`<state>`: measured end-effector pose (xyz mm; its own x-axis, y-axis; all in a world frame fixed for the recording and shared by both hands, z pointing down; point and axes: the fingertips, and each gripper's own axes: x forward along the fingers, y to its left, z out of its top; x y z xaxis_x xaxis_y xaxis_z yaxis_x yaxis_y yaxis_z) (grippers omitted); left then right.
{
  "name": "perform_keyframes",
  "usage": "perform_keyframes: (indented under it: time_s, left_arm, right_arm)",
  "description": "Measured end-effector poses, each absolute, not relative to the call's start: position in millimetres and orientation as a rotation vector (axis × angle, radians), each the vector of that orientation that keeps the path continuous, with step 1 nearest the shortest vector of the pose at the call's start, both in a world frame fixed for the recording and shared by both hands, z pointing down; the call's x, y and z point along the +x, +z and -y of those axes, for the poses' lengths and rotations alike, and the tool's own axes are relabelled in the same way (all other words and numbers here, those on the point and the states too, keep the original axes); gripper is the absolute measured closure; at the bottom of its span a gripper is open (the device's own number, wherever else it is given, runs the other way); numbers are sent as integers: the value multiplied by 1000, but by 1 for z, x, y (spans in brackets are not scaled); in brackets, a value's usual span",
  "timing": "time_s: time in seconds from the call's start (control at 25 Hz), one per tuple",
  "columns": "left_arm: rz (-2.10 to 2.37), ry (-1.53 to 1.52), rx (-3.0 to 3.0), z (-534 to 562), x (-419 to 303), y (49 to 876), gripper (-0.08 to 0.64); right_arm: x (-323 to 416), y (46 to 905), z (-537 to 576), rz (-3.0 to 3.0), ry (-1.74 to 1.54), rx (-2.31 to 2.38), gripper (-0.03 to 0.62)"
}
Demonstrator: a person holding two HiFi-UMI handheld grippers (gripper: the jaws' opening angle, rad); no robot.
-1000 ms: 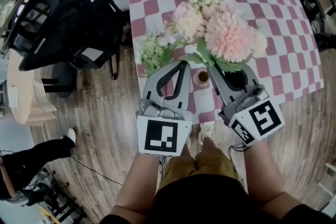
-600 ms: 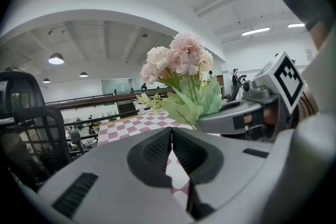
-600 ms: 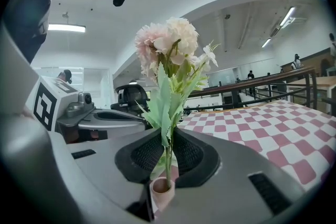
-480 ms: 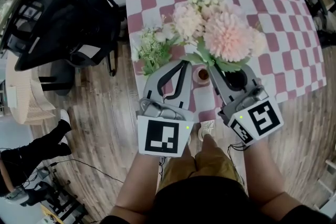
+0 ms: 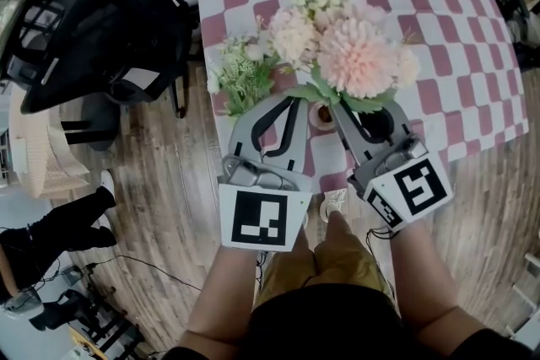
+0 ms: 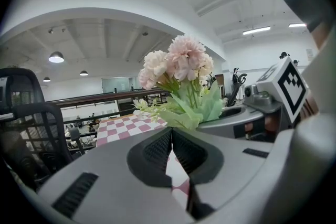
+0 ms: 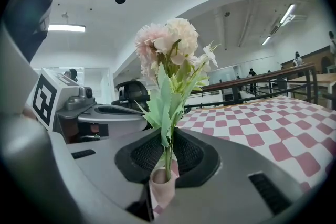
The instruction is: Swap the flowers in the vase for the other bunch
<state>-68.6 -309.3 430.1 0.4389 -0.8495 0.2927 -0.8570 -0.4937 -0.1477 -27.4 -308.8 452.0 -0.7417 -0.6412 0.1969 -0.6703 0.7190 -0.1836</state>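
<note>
Looked nearly done: right gripper (image 7: 168, 137) pinched pink flower bunch (image 5: 354, 55) stems in small pink vase (image 7: 160, 187), white-green bunch (image 5: 240, 76) lay on checked surface (image 5: 472, 55), left gripper (image 6: 171, 134) pressed together, empty.

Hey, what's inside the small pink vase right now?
The green stems of the pink flower bunch run down into the vase mouth, gripped just above by the right gripper. The vase wall hides how deep they reach and anything else inside.
</note>
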Motion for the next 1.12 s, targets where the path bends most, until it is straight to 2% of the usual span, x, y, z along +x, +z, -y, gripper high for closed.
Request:
perform_keyframes:
  time_s: [1.12]
  left_arm:
    - [1552, 567, 2612, 290, -66, 460, 551]
  right_arm:
    - [-32, 492, 301, 2726, 354, 1103, 529]
